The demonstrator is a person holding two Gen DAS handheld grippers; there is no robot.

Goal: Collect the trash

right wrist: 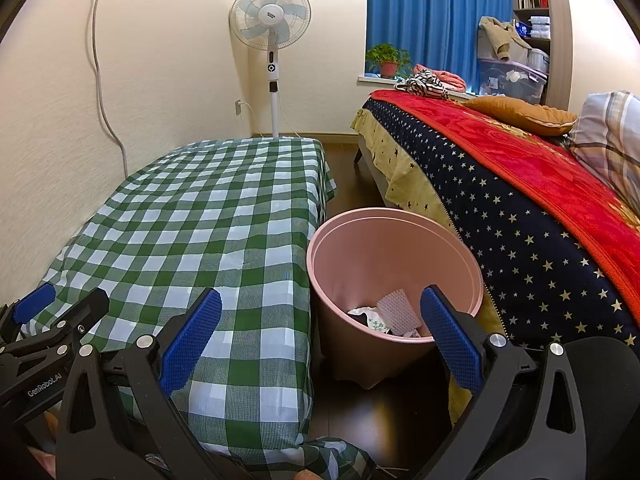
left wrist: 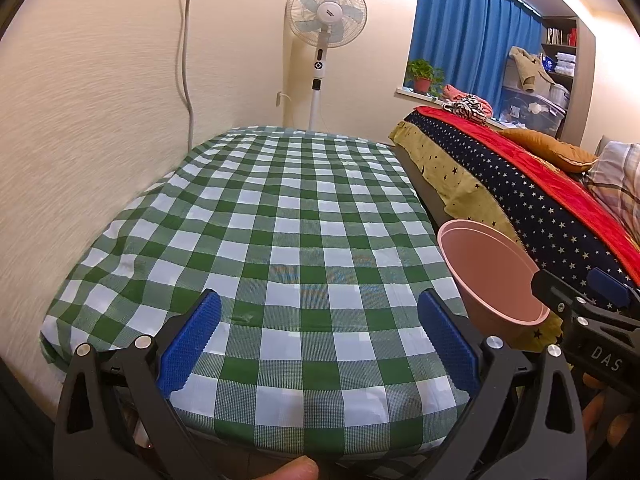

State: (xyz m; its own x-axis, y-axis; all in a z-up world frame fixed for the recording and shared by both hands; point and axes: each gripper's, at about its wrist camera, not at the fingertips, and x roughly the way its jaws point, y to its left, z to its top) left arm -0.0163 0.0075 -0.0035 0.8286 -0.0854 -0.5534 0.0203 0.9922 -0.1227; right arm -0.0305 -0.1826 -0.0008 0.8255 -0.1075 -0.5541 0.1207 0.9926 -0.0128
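A pink trash bin [right wrist: 384, 276] stands on the floor between the checkered table [right wrist: 208, 216] and the bed [right wrist: 520, 200]. Crumpled white paper and wrappers [right wrist: 390, 314] lie in its bottom. My right gripper [right wrist: 320, 332] is open and empty, above the table's right edge and the bin. My left gripper [left wrist: 318, 336] is open and empty over the near part of the table [left wrist: 280, 220]. The bin also shows in the left wrist view [left wrist: 492, 276], with the right gripper [left wrist: 592, 296] beside it. The left gripper shows at the left edge of the right wrist view [right wrist: 52, 308].
A green and white checkered cloth covers the table. A standing fan [right wrist: 272, 36] is behind it by the wall. The bed carries a red blanket [right wrist: 532, 152] and pillows [right wrist: 524, 114]. Dark floor [right wrist: 384, 412] lies between table and bed.
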